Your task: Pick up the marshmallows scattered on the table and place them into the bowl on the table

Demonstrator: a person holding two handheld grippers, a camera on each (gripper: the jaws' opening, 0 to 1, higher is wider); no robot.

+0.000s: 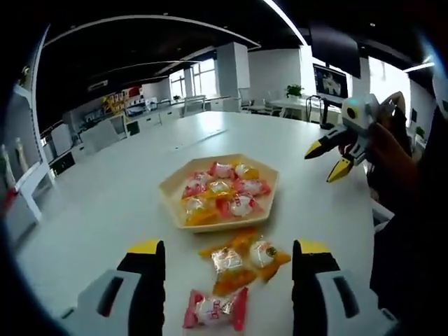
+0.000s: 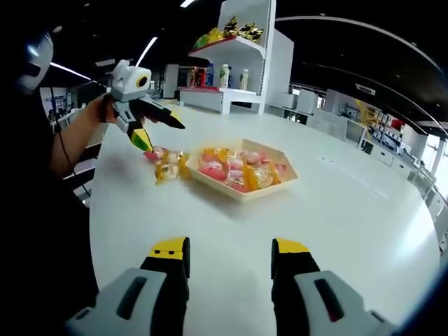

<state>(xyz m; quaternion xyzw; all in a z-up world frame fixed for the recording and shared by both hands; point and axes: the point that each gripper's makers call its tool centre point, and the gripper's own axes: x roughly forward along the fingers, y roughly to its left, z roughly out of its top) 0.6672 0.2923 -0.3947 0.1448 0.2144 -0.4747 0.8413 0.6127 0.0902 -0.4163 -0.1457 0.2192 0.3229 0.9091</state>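
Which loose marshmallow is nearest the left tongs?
The pink-wrapped marshmallow, lying alone between the left tongs; the orange-wrapped ones sit farther on, by the bowl.

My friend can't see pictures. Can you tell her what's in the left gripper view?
A hexagonal bowl of wrapped marshmallows sits on a white table. Three more lie between the left gripper's open jaws; the right gripper hovers open beyond.

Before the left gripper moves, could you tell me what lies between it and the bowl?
Wrapped marshmallows on the table, before the bowl, in the left gripper view.
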